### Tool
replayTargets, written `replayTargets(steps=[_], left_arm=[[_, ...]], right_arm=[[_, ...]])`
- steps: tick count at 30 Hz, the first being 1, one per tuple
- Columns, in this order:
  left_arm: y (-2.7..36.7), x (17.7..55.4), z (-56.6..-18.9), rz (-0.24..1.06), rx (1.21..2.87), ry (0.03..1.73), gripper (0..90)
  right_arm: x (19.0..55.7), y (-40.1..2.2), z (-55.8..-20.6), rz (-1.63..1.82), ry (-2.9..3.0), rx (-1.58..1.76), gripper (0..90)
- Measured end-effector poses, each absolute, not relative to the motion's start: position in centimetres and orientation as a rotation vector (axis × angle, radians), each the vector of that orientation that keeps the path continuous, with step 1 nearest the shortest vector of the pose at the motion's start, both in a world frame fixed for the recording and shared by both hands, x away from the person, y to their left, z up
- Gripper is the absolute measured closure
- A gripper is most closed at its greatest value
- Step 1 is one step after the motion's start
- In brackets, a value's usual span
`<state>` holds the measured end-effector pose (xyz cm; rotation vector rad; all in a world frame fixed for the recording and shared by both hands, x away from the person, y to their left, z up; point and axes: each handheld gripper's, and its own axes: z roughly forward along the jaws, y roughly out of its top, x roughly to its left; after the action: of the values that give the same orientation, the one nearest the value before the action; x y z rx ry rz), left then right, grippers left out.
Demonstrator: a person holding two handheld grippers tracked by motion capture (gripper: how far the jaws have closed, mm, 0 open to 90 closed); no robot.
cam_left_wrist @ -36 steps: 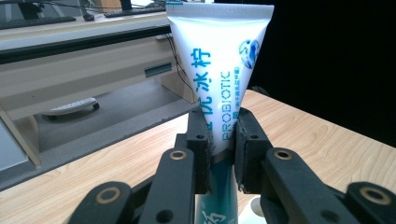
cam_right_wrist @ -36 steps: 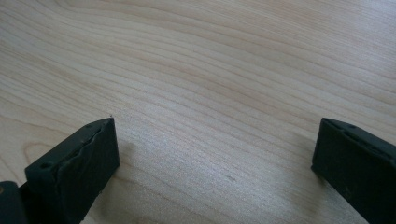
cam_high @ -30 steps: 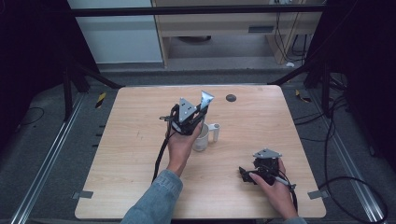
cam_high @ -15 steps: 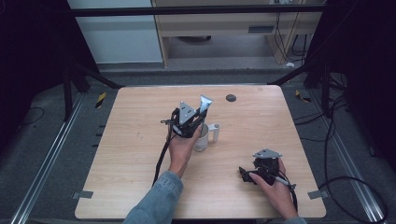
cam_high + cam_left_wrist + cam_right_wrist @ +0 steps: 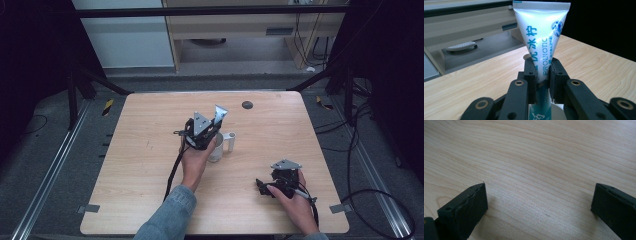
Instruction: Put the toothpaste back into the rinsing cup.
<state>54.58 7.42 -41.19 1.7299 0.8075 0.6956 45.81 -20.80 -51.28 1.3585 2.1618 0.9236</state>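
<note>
Left tool (image 5: pixel 541 82) clamps the upright tube (image 5: pixel 540 40), seemingly above the cup (image 5: pixel 216 149).

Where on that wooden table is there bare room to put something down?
The light wooden table is bare along its whole left side, and along the far edge apart from a small dark round disc. The middle is crowded: the left gripper holds a white-and-teal toothpaste tube over a white handled mug. The right gripper rests near the front right corner.
</note>
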Motion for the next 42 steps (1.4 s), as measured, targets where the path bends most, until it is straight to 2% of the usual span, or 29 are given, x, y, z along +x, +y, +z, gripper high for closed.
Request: replayTargets(steps=[42], left_arm=[[7.6, 54.8, -42.6, 0.663, 1.761, 0.848, 77.8]], right_arm=[[45.8, -20.8, -51.3, 0.924, 2.162, 1.361, 0.7]])
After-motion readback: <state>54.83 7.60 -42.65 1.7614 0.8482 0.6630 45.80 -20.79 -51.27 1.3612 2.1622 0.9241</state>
